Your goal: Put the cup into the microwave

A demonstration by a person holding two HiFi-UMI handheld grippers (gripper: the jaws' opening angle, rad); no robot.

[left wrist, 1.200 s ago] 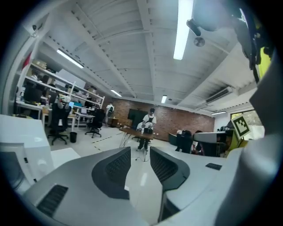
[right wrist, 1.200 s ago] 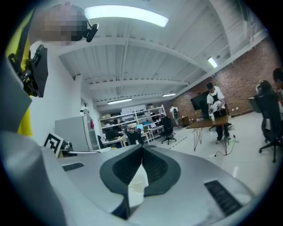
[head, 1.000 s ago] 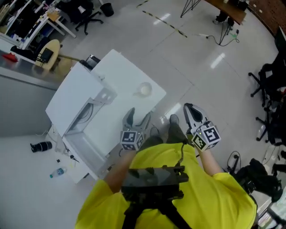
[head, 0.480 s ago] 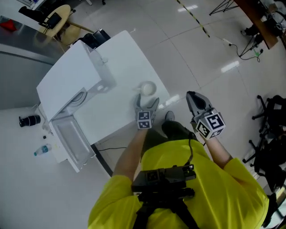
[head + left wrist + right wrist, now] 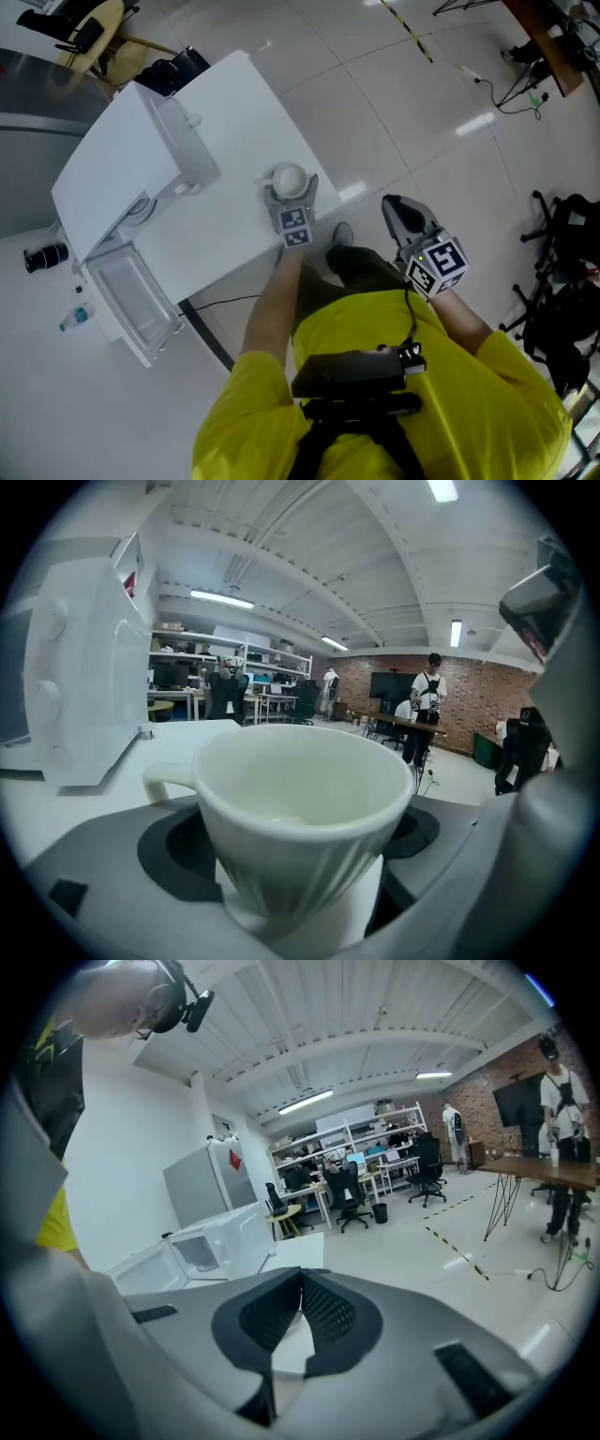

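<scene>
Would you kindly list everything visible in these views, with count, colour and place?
Table: one, white, centre-left of the head view.
Microwave: one, white, at the table's left end, door open.
Cup: one, white, upright on the table.
Bottle: one, clear, lying on the floor at left.
Office chairs: a few, black, right edge.
Left gripper: one, grey, jaws opening on either side of the cup.
Right gripper: one, grey, over the floor, jaws together, empty.
</scene>
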